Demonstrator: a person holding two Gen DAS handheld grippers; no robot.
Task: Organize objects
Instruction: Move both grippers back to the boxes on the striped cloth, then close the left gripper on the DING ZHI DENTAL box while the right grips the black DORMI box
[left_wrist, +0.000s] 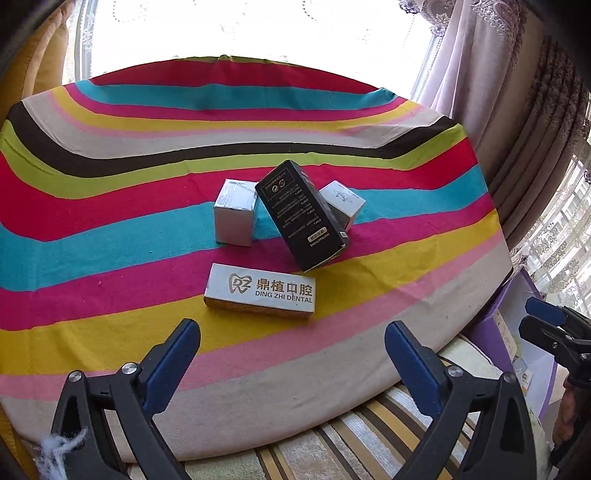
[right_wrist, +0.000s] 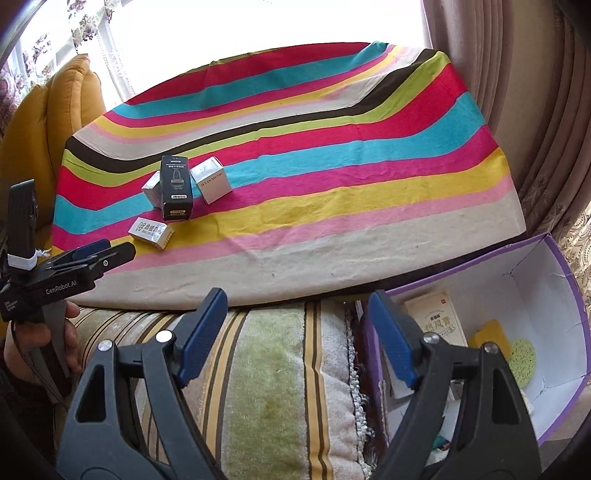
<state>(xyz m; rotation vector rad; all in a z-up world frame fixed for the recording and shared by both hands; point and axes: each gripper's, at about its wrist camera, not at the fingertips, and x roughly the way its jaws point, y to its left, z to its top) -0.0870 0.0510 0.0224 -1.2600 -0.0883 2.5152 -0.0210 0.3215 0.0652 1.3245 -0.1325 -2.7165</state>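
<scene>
Four boxes stand grouped on the striped cloth. A flat white dental box lies nearest. Behind it a black box leans tilted between a silver cube box and a second silver box. My left gripper is open and empty, just short of the dental box. My right gripper is open and empty too, above a striped cushion at the rim of a purple box. The right wrist view shows the black box, the dental box and my left gripper.
The purple box holds a tan carton, a green sponge and a yellow one. It stands right of the table, below the cloth's edge. A mustard cushion sits at the far left. Curtains hang close on the right.
</scene>
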